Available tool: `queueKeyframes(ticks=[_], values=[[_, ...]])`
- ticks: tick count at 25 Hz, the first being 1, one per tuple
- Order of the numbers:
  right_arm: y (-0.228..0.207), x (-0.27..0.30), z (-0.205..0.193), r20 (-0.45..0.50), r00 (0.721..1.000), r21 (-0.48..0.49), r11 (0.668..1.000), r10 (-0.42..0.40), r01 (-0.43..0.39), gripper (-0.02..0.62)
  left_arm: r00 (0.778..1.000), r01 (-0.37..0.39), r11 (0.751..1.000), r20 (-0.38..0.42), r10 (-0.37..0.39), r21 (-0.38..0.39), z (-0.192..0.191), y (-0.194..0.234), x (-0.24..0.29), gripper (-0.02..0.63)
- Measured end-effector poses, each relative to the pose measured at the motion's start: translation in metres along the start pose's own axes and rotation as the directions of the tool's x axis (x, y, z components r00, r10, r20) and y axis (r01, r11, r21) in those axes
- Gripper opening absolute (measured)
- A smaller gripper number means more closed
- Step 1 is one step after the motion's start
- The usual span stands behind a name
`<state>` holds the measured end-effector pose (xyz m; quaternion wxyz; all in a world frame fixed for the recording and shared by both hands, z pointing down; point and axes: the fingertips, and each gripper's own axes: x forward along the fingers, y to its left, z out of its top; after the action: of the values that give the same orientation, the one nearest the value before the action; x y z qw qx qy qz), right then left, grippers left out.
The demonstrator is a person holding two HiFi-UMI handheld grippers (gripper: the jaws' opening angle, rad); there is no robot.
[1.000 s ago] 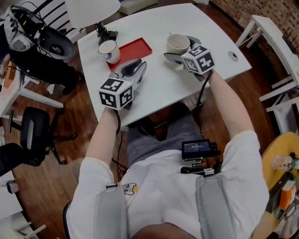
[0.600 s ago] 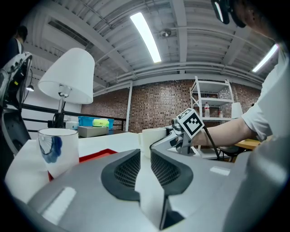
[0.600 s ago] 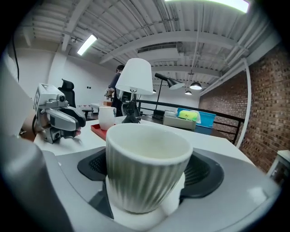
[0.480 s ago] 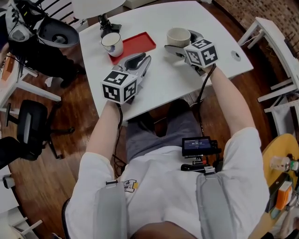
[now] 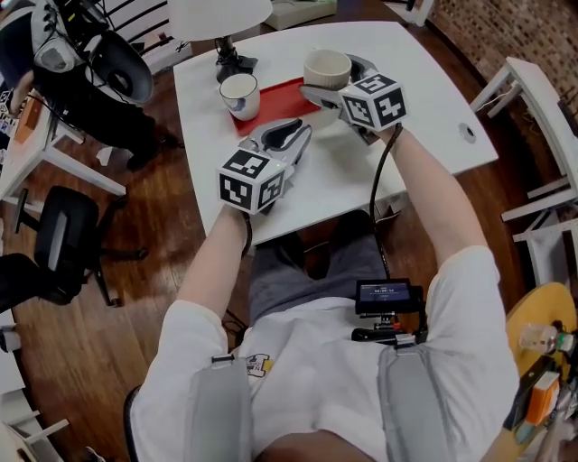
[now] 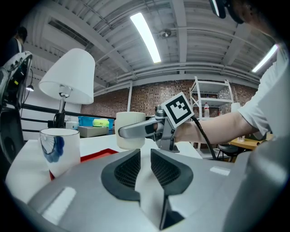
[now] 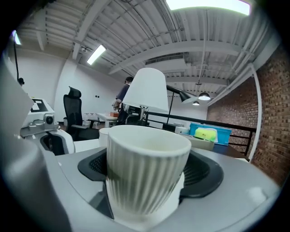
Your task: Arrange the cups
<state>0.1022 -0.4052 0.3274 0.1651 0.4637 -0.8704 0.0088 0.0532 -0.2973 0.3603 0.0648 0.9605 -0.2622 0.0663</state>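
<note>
**Head view: second cup at the tray, not yet let go**

Nearest the person, the left claw [image 5: 291,133] lies low over the white worktop [image 5: 424,99]. It points toward the far side. Its jaws are drawn almost together, with only a slit between the pads, and they hold nothing.

Just beyond its tips lies the red tray [image 5: 275,97]. A blue-marked cup [image 5: 239,95] stands upright at the tray's left end. It is white and glossy with a smear of blue on its side, and it looks settled in place.

Farther and to the right, the right claw [image 5: 336,79] is closed on a ribbed cup [image 7: 147,176], with one pad on each side of its wall. This cup is cream-white and fluted with fine vertical ridges. It has a plain smooth rim, no handle that shows, and looks empty inside. It is held upright at the tray's far right end, near the first cup but apart from it. Whether its base touches the tray cannot be told.

A white-shaded lamp [image 5: 219,16] stands at the far left of the worktop, behind the cups.

By my reading the task is well along. One cup is placed and the second has been brought to the tray. What is left is to seat it beside the first and open the jaws.
</note>
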Motion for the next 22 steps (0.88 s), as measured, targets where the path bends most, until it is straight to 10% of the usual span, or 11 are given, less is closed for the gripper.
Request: queueKeyframes(ticks=[22], values=[[0.037,0.075,-0.022,-0.037,0.996,0.011,0.996,0.085,-0.085,0.476,1.0,-0.031,0.999,0.005,0.031,-0.006,0.0,0.009,-0.014,0.069]])
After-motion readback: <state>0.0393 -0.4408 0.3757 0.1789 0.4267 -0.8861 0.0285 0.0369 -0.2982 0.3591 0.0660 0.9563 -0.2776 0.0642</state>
